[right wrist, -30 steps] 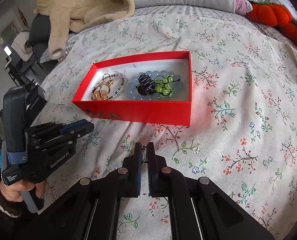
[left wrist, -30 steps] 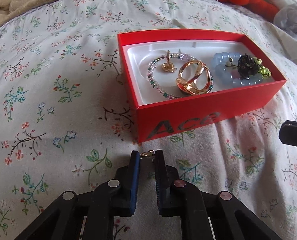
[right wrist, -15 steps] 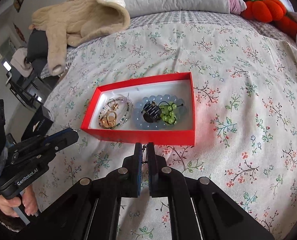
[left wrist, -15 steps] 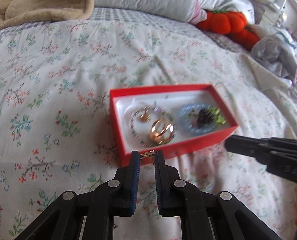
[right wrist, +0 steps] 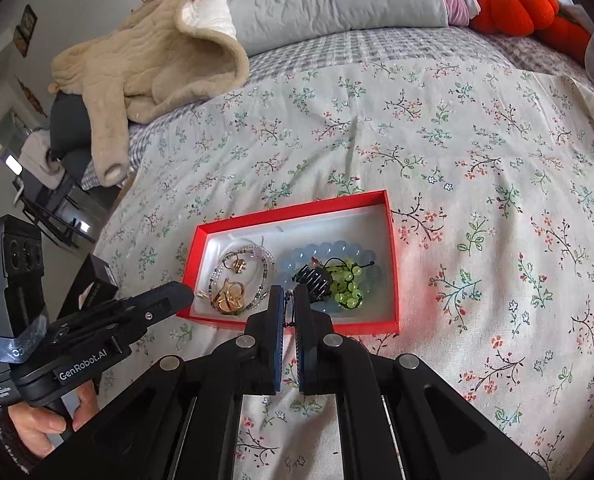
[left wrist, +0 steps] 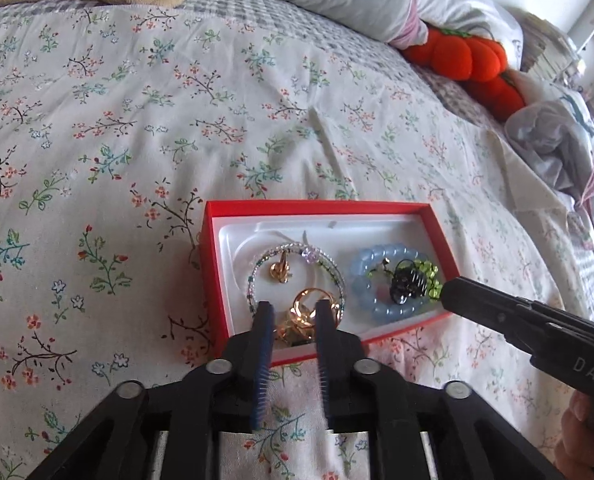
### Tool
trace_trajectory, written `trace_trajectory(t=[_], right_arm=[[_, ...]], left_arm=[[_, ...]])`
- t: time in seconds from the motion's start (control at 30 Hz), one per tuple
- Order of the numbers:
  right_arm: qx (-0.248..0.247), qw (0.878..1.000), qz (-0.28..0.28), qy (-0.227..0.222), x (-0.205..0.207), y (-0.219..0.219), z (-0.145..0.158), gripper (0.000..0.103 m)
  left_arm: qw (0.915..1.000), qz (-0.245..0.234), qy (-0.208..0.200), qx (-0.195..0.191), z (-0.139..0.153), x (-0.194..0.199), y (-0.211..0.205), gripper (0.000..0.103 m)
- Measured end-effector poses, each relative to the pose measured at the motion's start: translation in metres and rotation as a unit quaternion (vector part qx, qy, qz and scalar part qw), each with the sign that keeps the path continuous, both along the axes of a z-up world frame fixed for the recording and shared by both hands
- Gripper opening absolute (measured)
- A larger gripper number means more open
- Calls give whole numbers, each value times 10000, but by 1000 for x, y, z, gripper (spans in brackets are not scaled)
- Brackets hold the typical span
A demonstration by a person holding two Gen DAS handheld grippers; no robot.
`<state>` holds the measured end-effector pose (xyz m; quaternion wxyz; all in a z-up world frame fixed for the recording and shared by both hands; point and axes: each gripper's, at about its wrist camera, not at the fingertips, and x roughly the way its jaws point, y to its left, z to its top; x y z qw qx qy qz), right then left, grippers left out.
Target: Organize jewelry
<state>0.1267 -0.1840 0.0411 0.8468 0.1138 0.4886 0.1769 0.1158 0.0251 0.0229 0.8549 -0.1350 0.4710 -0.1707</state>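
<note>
Your left tool (left wrist: 293, 316) hangs over the near left corner of the red box (left wrist: 213, 276), its fingers spread apart with nothing between them. Below the gap lies the gold ring piece (left wrist: 309, 312), inside the loop of the thin beaded bracelet (left wrist: 297, 276), and a small gold earring (left wrist: 280, 271) sits within that loop too. The box rests on the flowered bedspread (left wrist: 137, 140), near the middle of the bed, toward its foot edge.

Your right tool (right wrist: 289, 300) is nearly closed on something small and dark, a bit of thin cord or chain (right wrist: 287, 312); what it is cannot be made out. It hovers over the box's near wall, beside the blue bead bracelet (right wrist: 329, 250), the black claw clip (right wrist: 315, 280) and the green beads (right wrist: 347, 280).

These pieces likely weigh almost nothing and will slide on the smooth white liner (left wrist: 233, 240). The bracelets are limp strands, so pinch across the beads rather than along them. The gold metal is hard and slick, best taken across its band. The bedspread is soft, so pressing on the box wall could tip it; anything dropped could be lost among the flowers.
</note>
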Motion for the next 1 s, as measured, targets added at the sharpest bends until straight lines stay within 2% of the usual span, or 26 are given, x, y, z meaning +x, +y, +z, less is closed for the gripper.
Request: trace_trajectory(t=[0.07,0.17,0.23,0.3,0.47,0.53,0.6,0.63,0.83,0.9,0.97,1.0], right_arm=[[-1,10000,18,13,4,3,-1,5],[49,9999,47,94,10,9,-4,5],[43,9998,87,174,15,14,-7,5],[-18,9996,97,246,18,19,-10,5],[197,9990,90,397,25,24,-14,7],[65,9993,34,376,27,26,-12,20],[90,9995,25,318,26,24,-8,43],[109,9995,10,293,26,23,-6,48],[-59,9997,-213,120,4,7,14,51],[-208,9992,-328,61,-11,2,20,60],[-508,9978,-415,2,-25,-2,24,62],[-672,9968,-443,-1,-33,-3,24,69]], left_arm=[[10000,22,-45,8,3,-1,1,34],[9999,100,-45,-19,6,-2,5,36],[9998,188,-46,4,8,-3,9,42],[9996,283,-17,59,9,-4,13,56],[9982,485,115,324,8,-7,19,73],[9970,574,160,489,8,-9,19,79],[9957,667,206,615,7,-11,20,82],[9951,685,215,683,7,-12,19,83],[9890,942,267,1105,11,-34,13,101],[9880,947,206,1201,12,-45,7,103],[9853,835,208,1476,12,-54,-2,103],[9839,842,130,1572,12,-61,-5,103]])
